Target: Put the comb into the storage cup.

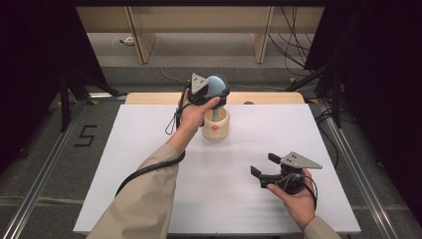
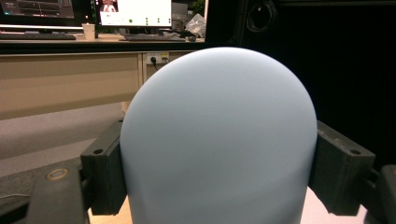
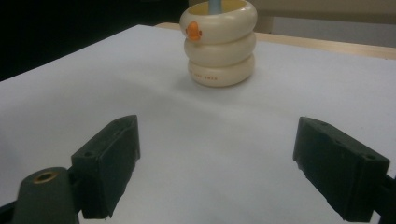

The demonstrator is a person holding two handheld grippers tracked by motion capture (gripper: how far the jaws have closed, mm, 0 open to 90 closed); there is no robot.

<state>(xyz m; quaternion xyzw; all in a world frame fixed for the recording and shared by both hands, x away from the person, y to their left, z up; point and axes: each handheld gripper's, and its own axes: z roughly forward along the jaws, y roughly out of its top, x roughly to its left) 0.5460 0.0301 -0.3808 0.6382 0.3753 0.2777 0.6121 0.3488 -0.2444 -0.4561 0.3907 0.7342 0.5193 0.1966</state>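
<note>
White foam board covers the surface (image 1: 149, 164), with dark curtains at both sides and a pale desk beyond the far edge. Nearest the person, close to the near right corner, the right tool (image 1: 265, 166) rests low over the board with its jaws spread wide and nothing between them; its own camera looks across bare white toward the cup. Farther off, just short of the middle of the far edge, stands a cream holder (image 3: 218, 44) shaped like three stacked rings with a small orange mark on its upper ring. Above it the left tool (image 1: 213, 92) pinches the rounded pale-blue head of a brush (image 2: 219, 140), its jaws pressed against both flanks, while the blue handle runs down into the holder. My reading is that the brush is being either seated in or drawn out of the holder. The next move calls for a straight vertical path so the handle clears the rim without tipping the holder.
</note>
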